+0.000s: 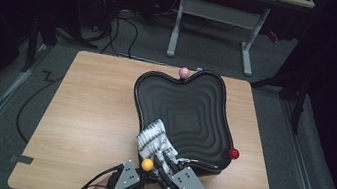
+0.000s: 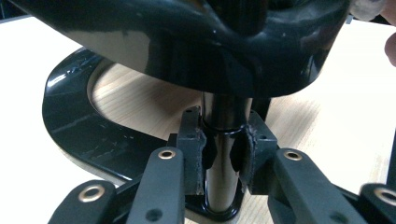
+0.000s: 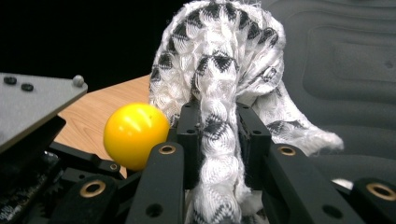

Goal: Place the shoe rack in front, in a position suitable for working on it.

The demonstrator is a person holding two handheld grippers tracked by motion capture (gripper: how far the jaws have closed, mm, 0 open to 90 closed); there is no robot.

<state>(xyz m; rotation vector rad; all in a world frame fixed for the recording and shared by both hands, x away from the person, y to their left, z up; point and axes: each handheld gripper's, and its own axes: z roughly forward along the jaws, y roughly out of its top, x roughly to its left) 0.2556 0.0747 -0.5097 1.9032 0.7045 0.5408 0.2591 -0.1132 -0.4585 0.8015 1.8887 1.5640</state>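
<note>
Cloth [image 3: 219,88] over tray [image 1: 205,105] (wooden table [image 1: 91,123])

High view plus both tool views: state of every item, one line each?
Left tool: shut on the tray's black post.
Right tool: shut on the cloth.
Cloth: bunched, draped over the tray's near rim.
Tray: upright on its stand, on the table.
Yellow ball: beside the cloth, at the tools.
Red ball: at the tray's right rim.
Pink ball: at the far rim.

Dim room — grey floor [image 1: 274,115], loose black cables [image 1: 115,31], a white-legged desk [image 1: 216,18] beyond the wooden table [image 1: 88,113].
</note>
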